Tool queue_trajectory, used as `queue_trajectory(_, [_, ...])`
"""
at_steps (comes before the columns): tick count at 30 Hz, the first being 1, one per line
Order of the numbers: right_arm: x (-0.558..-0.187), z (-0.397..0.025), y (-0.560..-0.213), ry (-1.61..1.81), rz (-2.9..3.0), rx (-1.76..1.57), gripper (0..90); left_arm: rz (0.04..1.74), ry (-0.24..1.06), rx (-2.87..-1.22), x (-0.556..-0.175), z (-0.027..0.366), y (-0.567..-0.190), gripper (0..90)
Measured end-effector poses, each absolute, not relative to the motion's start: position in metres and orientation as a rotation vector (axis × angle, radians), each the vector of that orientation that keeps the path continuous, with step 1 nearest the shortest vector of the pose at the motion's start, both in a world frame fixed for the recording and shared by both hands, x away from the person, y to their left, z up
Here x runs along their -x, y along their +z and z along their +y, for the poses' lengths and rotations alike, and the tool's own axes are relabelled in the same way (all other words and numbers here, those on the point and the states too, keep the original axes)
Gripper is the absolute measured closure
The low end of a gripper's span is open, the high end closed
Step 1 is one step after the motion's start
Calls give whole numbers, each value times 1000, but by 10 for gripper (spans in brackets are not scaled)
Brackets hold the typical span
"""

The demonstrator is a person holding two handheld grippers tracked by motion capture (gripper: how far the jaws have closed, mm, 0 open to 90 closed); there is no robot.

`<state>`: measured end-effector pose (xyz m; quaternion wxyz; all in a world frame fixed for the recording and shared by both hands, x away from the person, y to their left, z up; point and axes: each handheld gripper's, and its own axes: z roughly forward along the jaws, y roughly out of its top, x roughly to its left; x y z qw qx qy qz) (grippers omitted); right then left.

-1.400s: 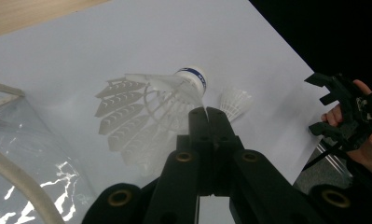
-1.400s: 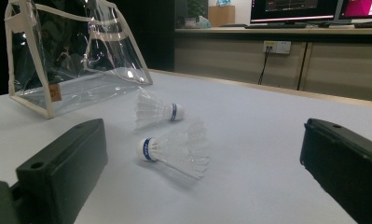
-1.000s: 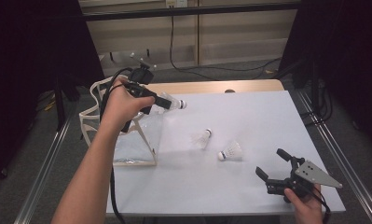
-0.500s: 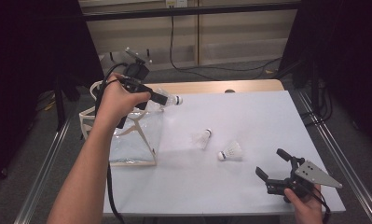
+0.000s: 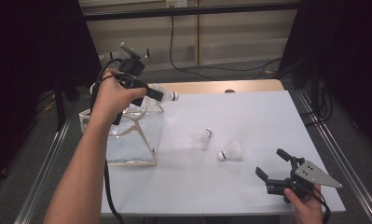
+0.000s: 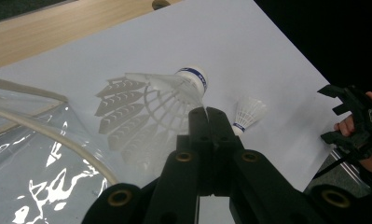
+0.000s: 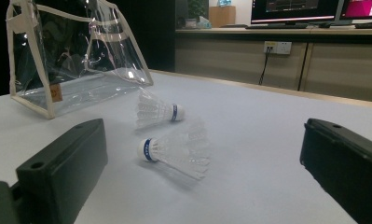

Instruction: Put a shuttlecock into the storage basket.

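My left gripper [image 5: 156, 94] hangs over the top edge of a clear plastic bag [image 5: 127, 135], shut on the feather skirt of a white shuttlecock [image 5: 169, 96] whose cork points right. In the left gripper view the closed jaws pinch that shuttlecock [image 6: 169, 88] above the table. Two more shuttlecocks [image 5: 203, 138] [image 5: 230, 151] lie on the white table. My right gripper [image 5: 273, 164] rests open at the front right, facing them. In the right gripper view the nearer shuttlecock [image 7: 174, 149] and the farther one [image 7: 158, 112] lie ahead of the open right gripper [image 7: 202, 140].
The bag [image 7: 76, 60] has cream trim and stands at the table's left edge. A wooden strip [image 5: 221, 87] runs along the table's far edge. The table top [image 5: 249, 112] is white, with metal rails on both sides.
The left hand has lifted and drawn the held shuttlecock slightly back and left, toward the bag's top. The right gripper and the two lying shuttlecocks have stayed put.
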<state>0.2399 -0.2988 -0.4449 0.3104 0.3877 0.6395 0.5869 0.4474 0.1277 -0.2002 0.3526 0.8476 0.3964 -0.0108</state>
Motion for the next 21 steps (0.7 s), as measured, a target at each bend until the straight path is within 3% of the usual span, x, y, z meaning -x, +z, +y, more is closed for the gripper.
queue_trajectory(21, [-240,-299,-445,1551,1692,-1023,7,1049,16,-2189,-451,136,-186,900])
